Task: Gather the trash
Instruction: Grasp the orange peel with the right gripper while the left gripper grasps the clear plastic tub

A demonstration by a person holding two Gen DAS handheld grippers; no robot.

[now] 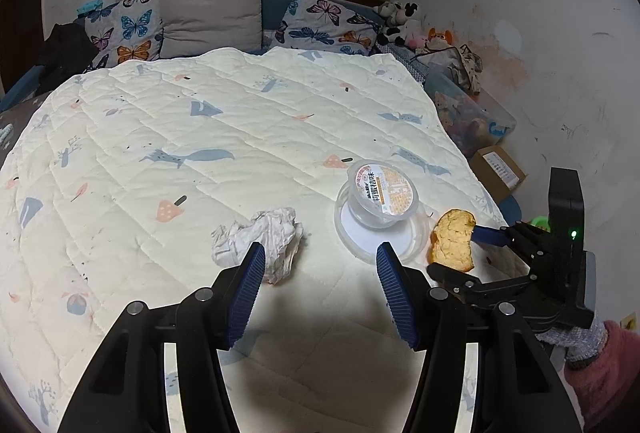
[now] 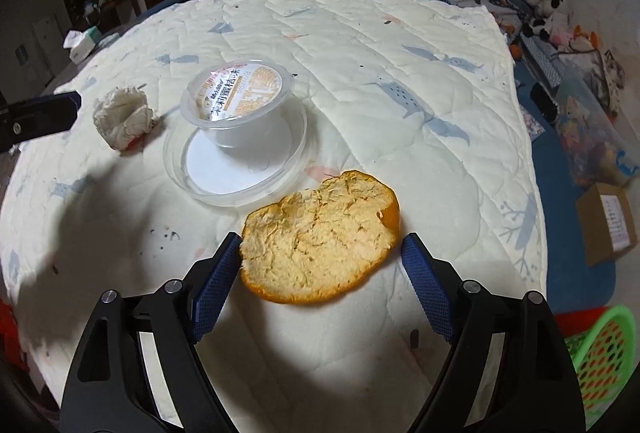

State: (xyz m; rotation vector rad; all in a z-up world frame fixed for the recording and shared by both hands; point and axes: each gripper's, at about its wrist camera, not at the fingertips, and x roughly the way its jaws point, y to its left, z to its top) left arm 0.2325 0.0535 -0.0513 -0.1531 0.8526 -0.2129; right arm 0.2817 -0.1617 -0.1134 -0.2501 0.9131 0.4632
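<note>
An orange peel [image 2: 320,237] lies inner side up on the white quilt [image 2: 360,53]. My right gripper [image 2: 320,253] is open, its fingers on either side of the peel's near part; whether they touch it I cannot tell. It also shows in the left wrist view [image 1: 452,245], at the peel [image 1: 452,241]. A crumpled white tissue [image 1: 260,245] lies just beyond my open left gripper [image 1: 320,273], by its left finger. A clear plastic cup with an orange printed lid [image 1: 380,197] stands tilted on a clear round lid [image 1: 360,237].
A green mesh basket [image 2: 600,357] stands by the bed at the lower right. A cardboard box [image 2: 608,221] and a clear storage bin [image 2: 592,129] sit on the floor to the right. Pillows [image 1: 208,17] and plush toys [image 1: 404,21] line the headboard.
</note>
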